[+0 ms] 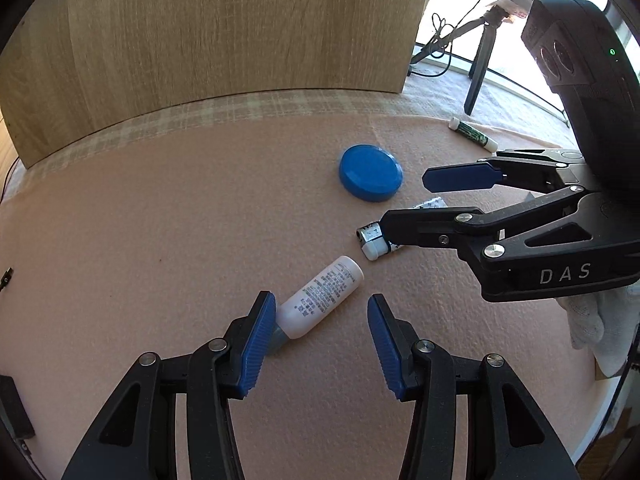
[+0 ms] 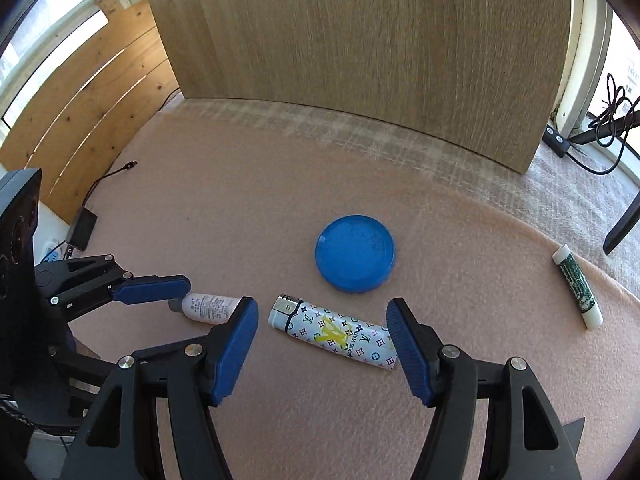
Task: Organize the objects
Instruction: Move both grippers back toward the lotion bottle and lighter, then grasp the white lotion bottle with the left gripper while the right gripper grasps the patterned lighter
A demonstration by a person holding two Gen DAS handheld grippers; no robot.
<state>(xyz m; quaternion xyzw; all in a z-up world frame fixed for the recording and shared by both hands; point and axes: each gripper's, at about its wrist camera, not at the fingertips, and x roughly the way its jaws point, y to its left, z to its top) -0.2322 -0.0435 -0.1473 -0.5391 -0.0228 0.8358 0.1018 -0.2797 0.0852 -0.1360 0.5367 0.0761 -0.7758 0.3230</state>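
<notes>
Little of the organizing looks done: four things lie loose on the pink surface (image 2: 460, 400), none grouped or put away. Taking the blue lid (image 2: 355, 254) as landmark, the lighter (image 2: 332, 330) lies just in front of it, the white bottle (image 1: 320, 298) in front and to its left, and the green tube (image 2: 578, 286) well off to its right, near the surface's edge. A wooden board (image 2: 360, 40) stands behind the lid.

The left gripper (image 1: 322, 338) has its jaws wide apart, holding nothing, with the bottle's capped end by its left pad. The right gripper (image 2: 322, 344) is likewise spread wide and empty, straddling the lighter without touching it. I judge both grasps are about to begin, so every item remains to be sorted.
</notes>
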